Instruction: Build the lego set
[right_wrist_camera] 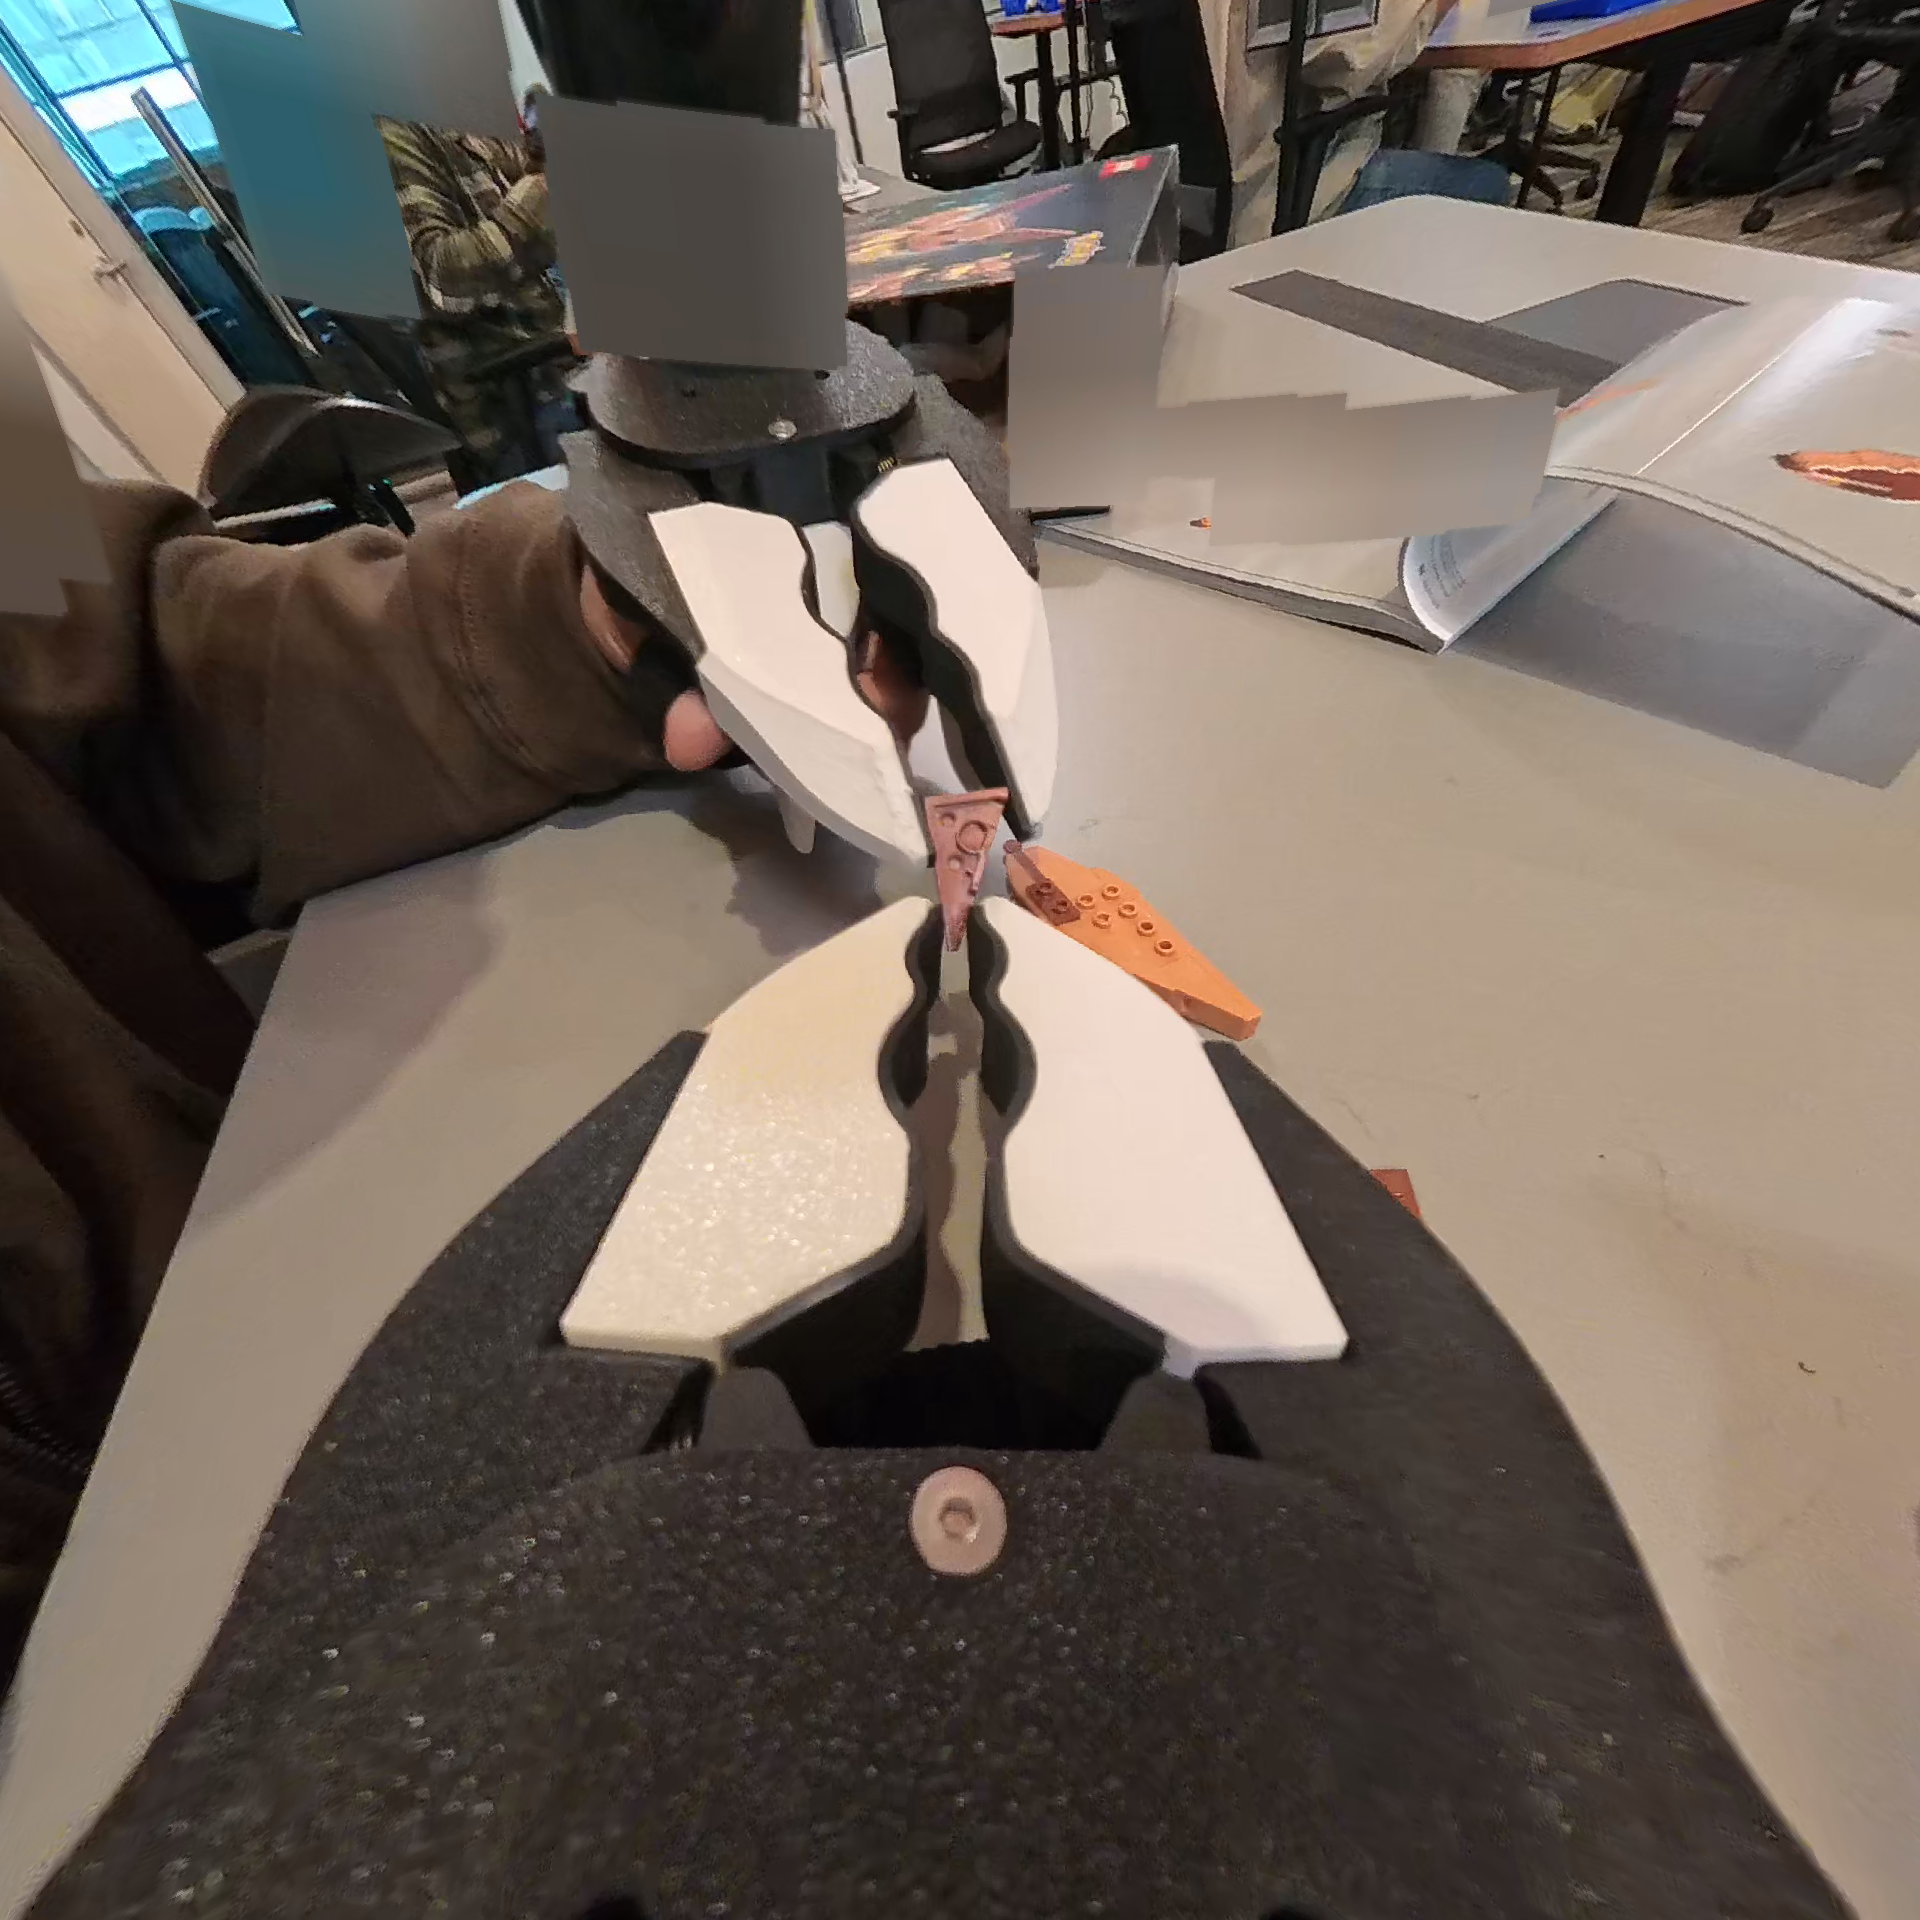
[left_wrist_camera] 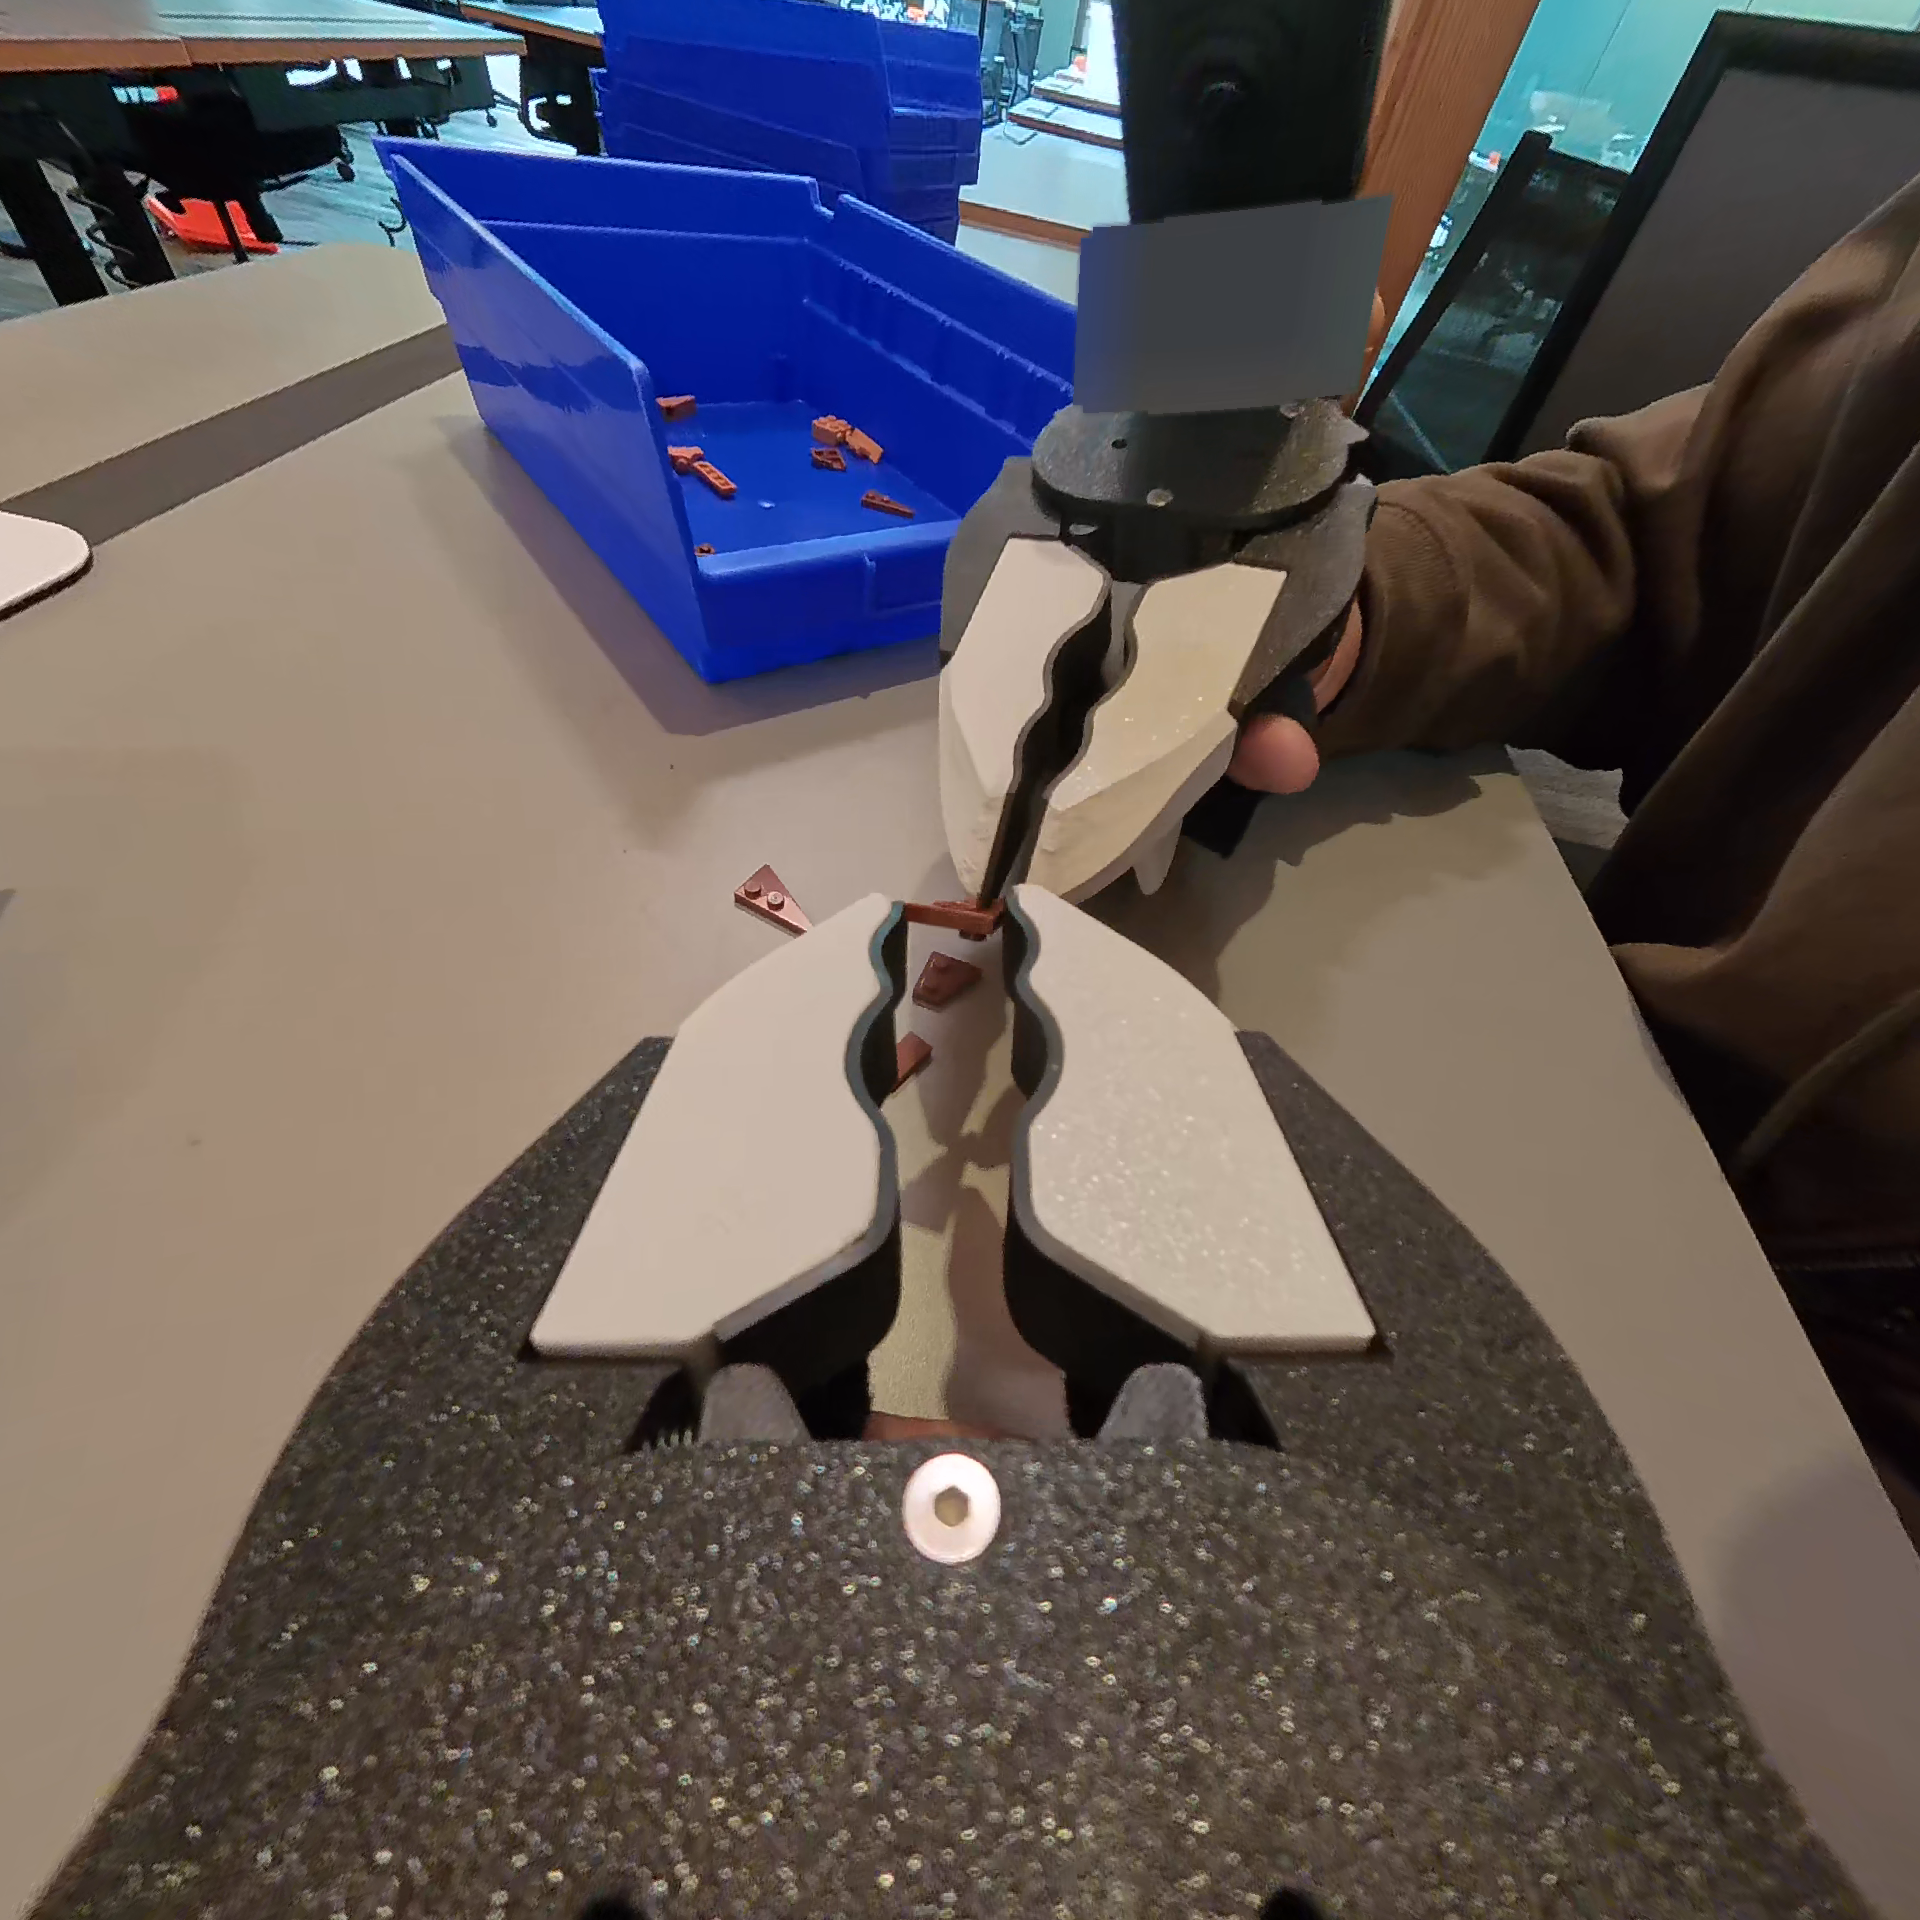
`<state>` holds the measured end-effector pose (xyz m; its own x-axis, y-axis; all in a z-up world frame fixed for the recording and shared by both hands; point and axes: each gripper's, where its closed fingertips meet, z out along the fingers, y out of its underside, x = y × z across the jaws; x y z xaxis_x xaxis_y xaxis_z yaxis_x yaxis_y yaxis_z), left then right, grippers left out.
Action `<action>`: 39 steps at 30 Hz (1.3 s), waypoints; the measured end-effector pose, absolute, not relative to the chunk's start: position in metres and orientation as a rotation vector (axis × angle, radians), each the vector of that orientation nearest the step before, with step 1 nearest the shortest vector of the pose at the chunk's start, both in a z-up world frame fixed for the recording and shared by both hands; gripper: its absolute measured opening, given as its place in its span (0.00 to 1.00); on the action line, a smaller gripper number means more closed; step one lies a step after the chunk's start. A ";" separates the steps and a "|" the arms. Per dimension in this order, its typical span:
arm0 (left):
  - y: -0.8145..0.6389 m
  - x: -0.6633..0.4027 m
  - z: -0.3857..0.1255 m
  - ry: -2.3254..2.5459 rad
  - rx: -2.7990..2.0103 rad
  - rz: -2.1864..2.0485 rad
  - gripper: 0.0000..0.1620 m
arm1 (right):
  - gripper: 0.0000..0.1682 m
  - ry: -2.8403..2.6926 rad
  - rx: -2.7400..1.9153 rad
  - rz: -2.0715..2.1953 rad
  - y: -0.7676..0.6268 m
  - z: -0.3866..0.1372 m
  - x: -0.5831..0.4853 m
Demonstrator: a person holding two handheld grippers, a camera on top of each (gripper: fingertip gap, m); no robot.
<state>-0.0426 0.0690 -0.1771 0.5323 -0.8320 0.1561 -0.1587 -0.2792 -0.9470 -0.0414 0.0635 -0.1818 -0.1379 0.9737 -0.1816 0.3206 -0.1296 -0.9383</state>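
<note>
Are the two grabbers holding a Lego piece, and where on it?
Yes. Both pinch one small brown wedge plate: the right gripper holds its pointed tip, and the left gripper its wide end.

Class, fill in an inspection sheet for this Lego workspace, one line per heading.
Surface: grey table, matte.
Job's things: reddish-brown wedge plate held off the table; orange wedge plate lying on it; blue plastic bin holding small brown pieces.
Clutter: loose brown plates near the grippers; open instruction booklet.
Grippers: left gripper and right gripper both shut on the reddish-brown wedge plate, at opposite ends.
Cables: nothing seen.
Surroundings: office chairs and desks; stacked blue bins.
</note>
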 end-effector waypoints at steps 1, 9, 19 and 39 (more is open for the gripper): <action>0.070 -0.043 -0.177 0.820 -1.761 -0.836 0.10 | 0.02 -1.493 -1.477 1.275 0.064 -0.182 -0.041; 0.076 -0.053 -0.171 0.669 -1.789 -0.960 0.10 | 0.08 -1.552 -1.357 1.042 0.070 -0.185 -0.041; 0.071 -0.056 -0.196 0.755 -1.951 -0.867 0.10 | 0.11 -1.559 -1.592 0.602 0.130 -0.220 -0.016; 0.035 -0.052 -0.242 1.105 -2.184 -0.747 0.11 | 0.09 -1.661 -1.697 0.559 0.140 -0.244 -0.013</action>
